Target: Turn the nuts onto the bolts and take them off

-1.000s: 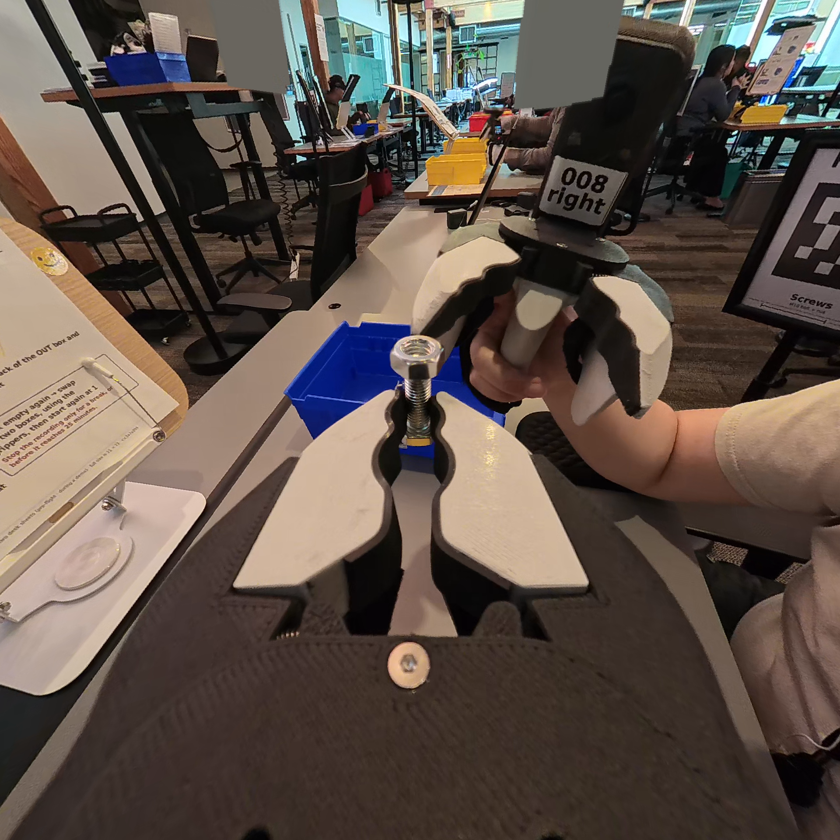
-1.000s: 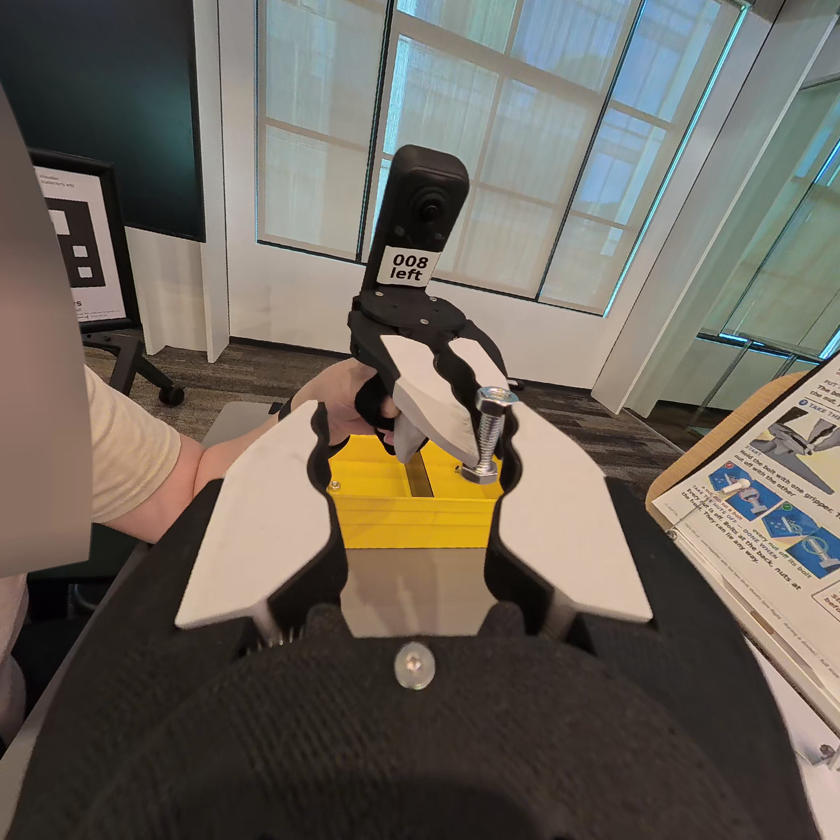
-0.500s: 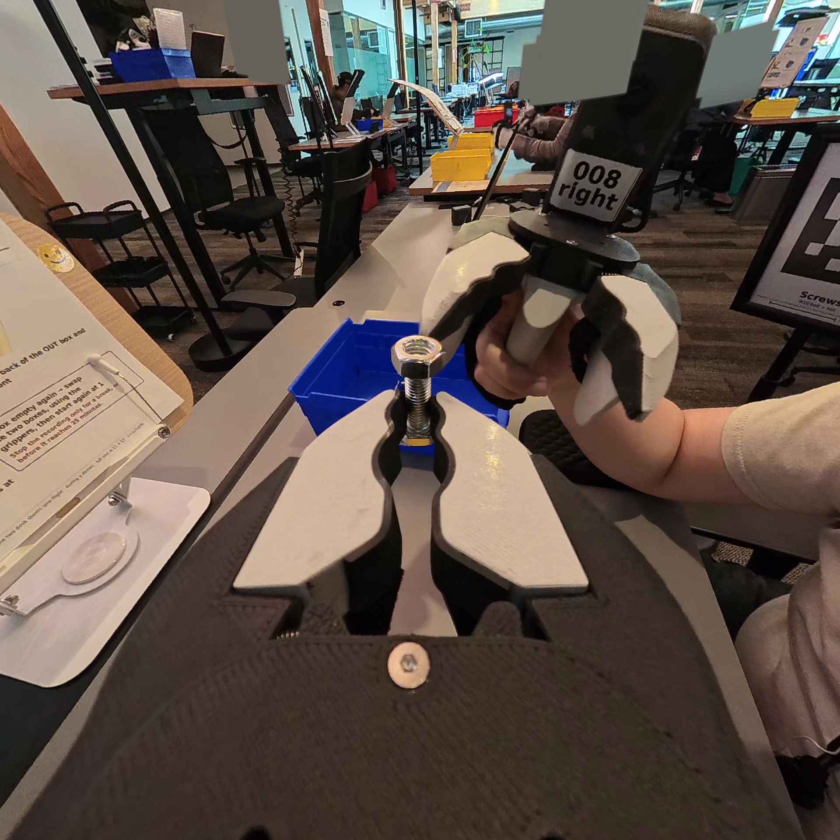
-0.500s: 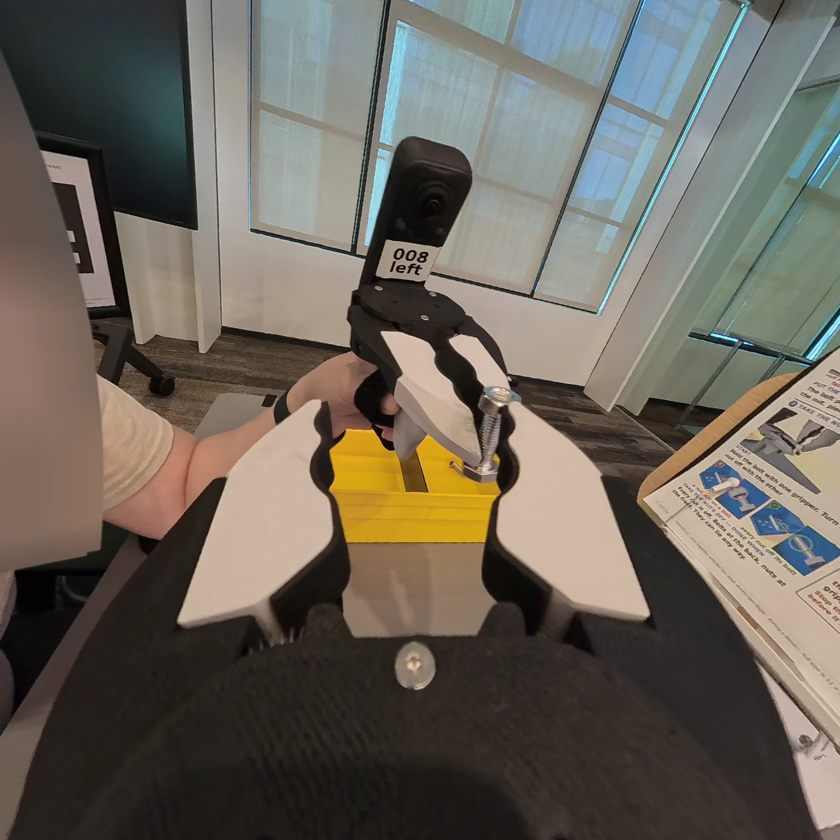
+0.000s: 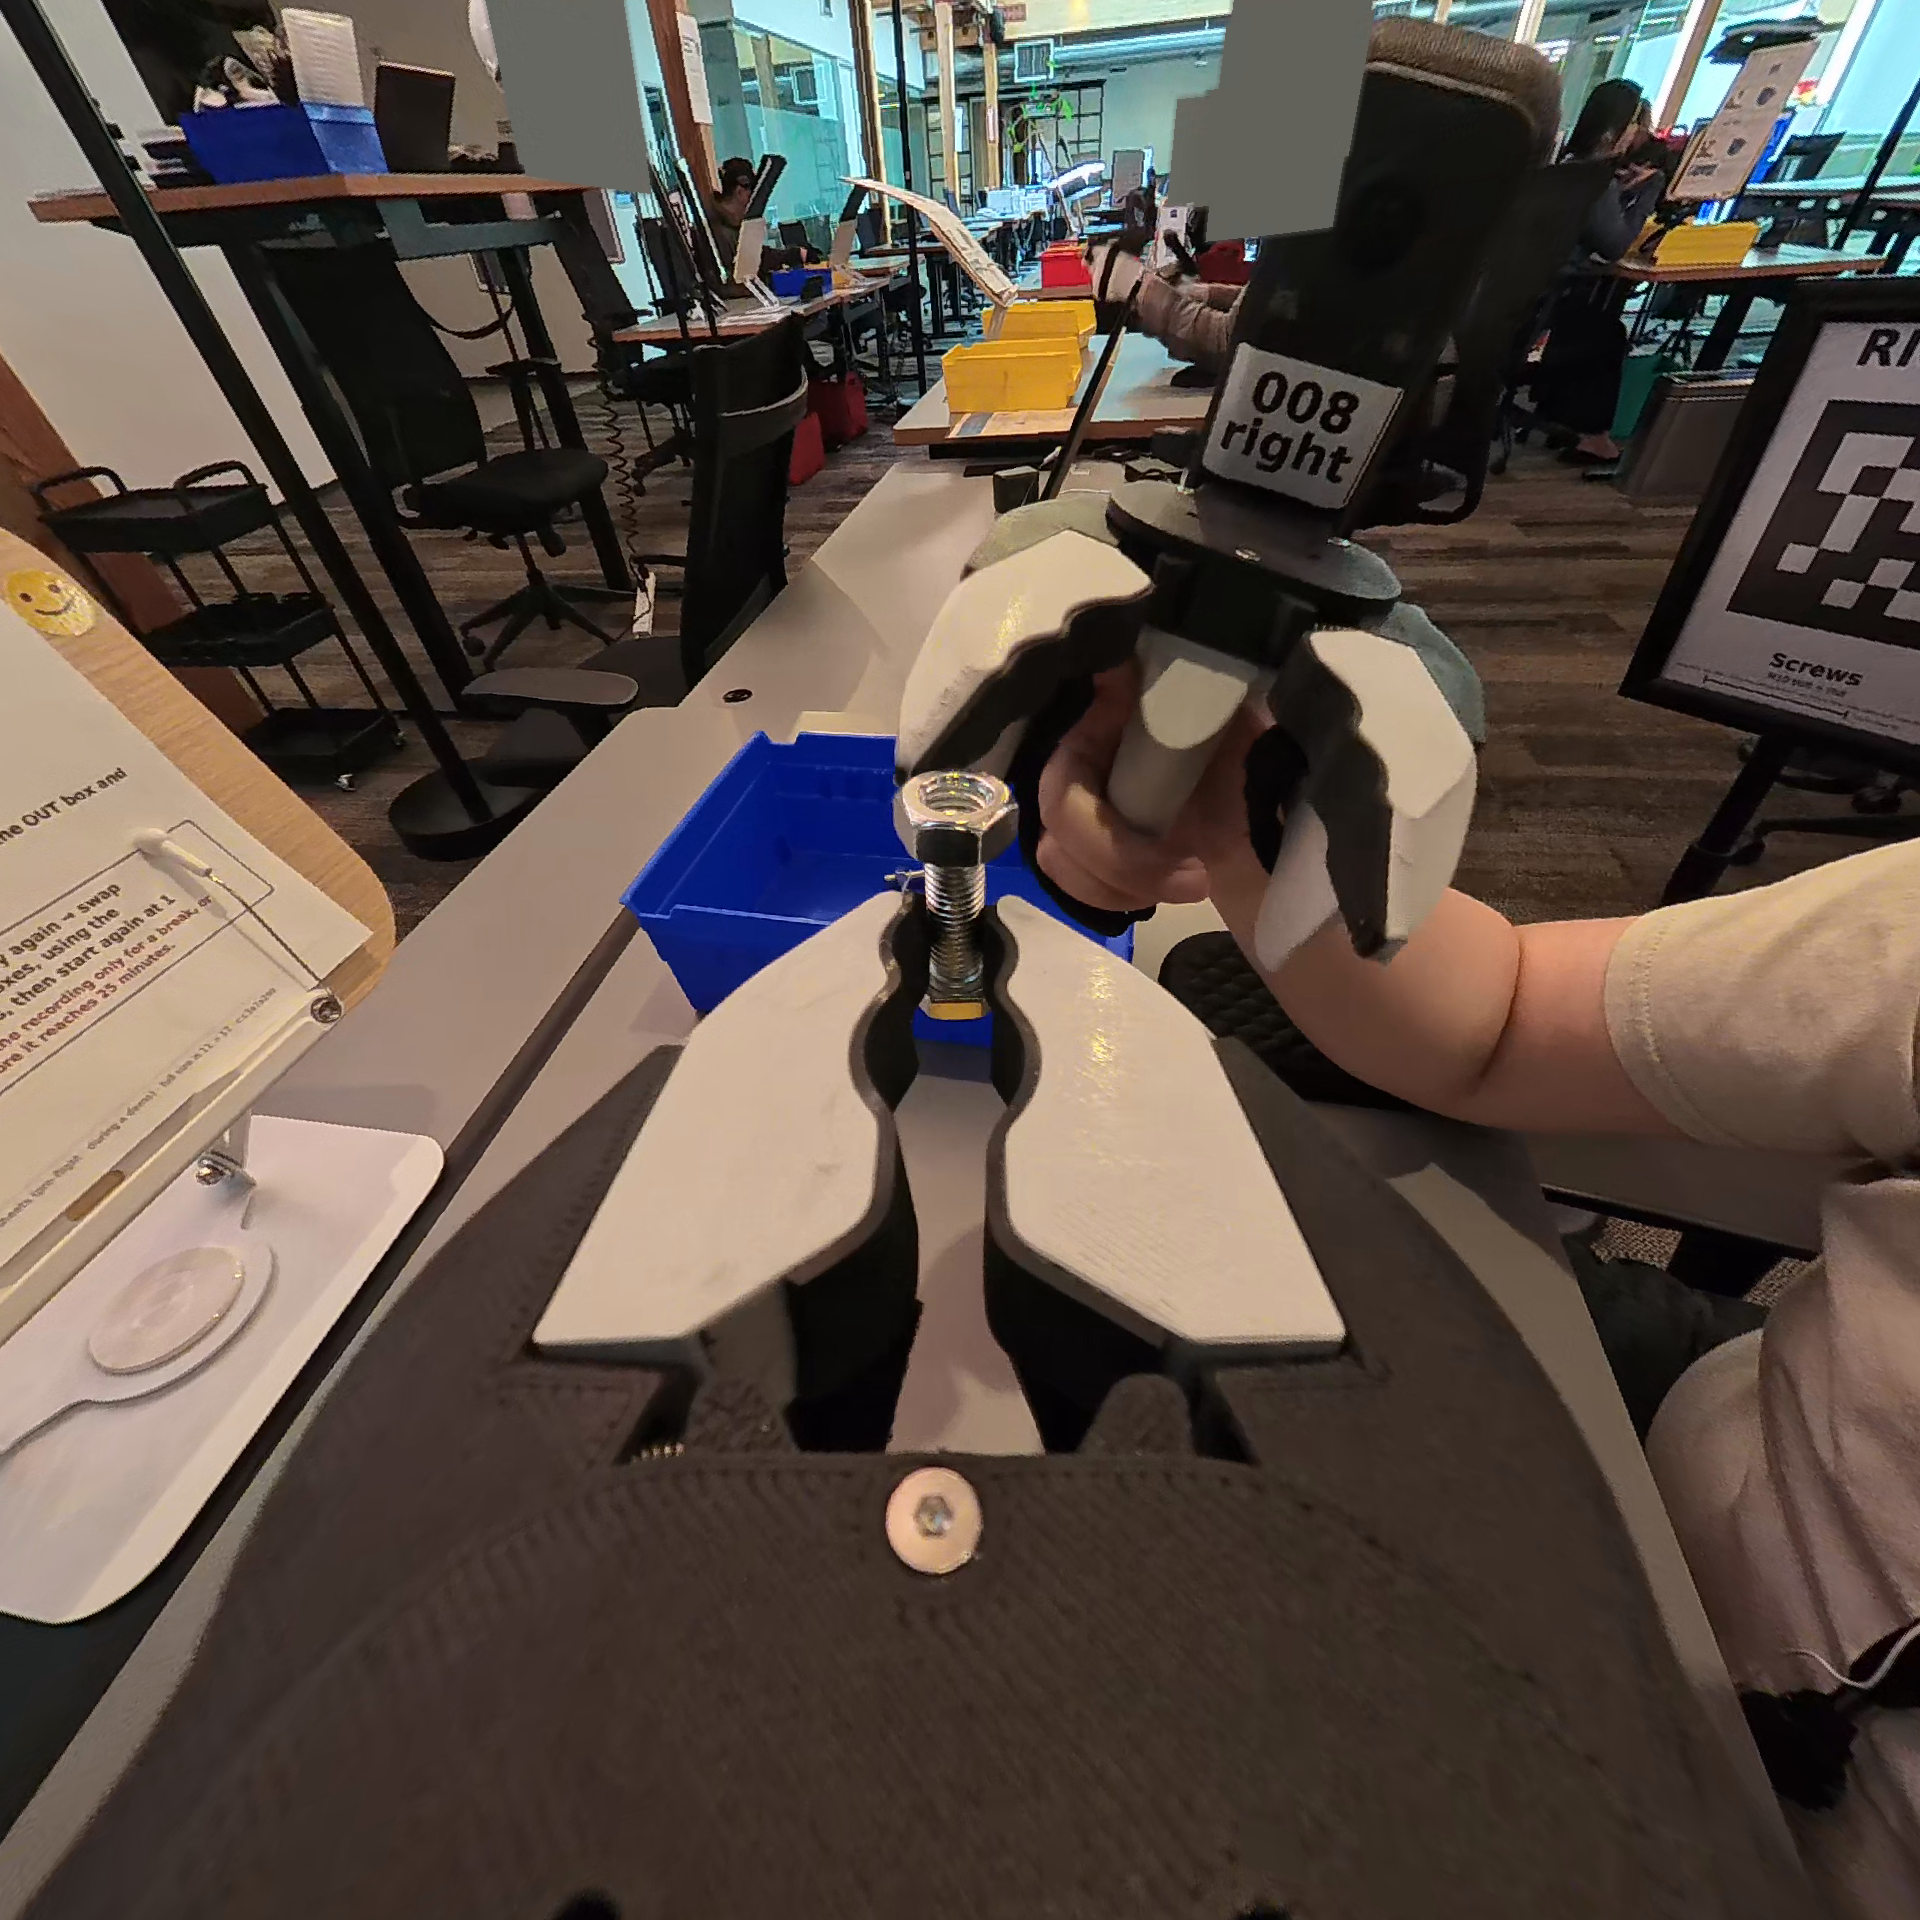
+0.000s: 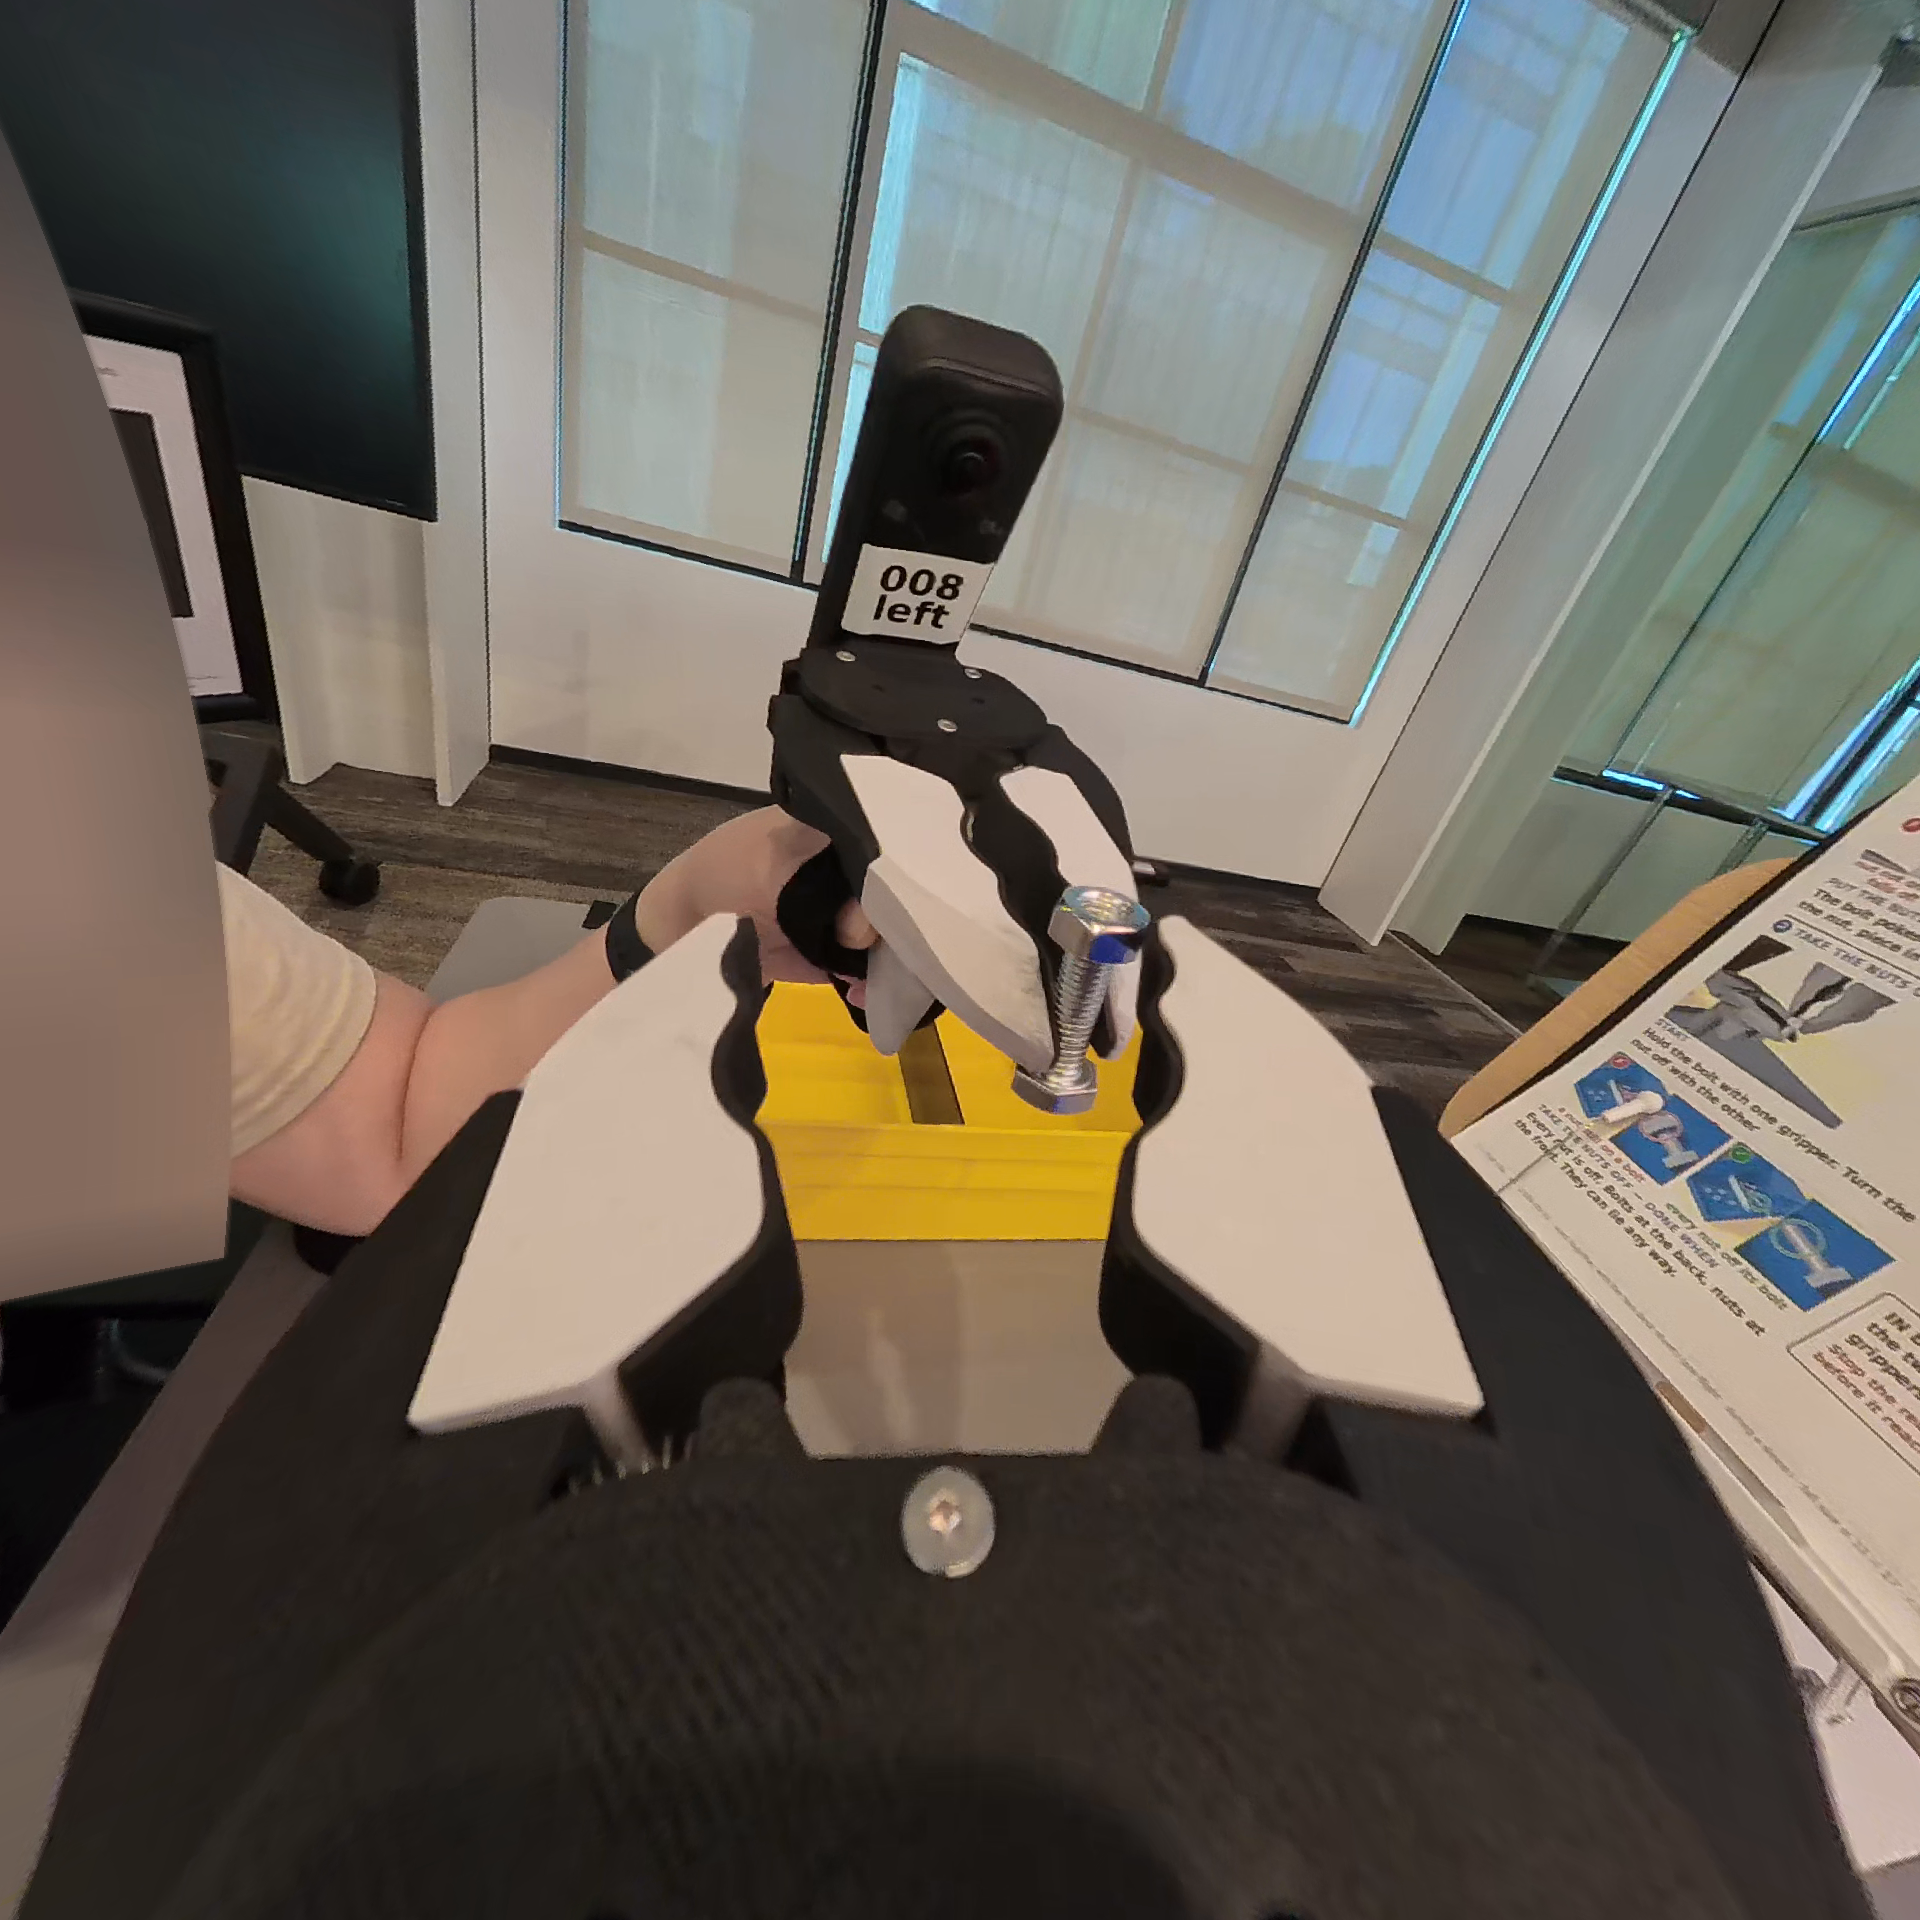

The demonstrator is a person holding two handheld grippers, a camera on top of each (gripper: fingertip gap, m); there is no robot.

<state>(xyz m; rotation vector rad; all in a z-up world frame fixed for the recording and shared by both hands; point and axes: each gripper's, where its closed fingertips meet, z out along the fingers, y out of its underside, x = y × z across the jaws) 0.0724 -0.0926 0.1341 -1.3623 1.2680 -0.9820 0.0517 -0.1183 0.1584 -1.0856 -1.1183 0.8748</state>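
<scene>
Open-plan office, grey worktop [image 5: 540, 997]. Blue bin [image 5: 790, 883] and yellow bin [image 6: 935, 1164] set on worktop. Left gripper [image 5: 940, 961] jaws narrow, clamped on shank of upright bolt [image 5: 954, 935], head down. Right gripper [image 6: 940, 997] jaws wide, empty, just beside bolt. Nut [image 5: 954, 816] seated at thread tip. Advised: square right jaws on nut flats, close firmly, turn about bolt axis, hold left clamp steady.

Bright even daylight from windows [image 6: 1091, 343]; sharp centres, fisheye-bent edges, slight blur low down.
</scene>
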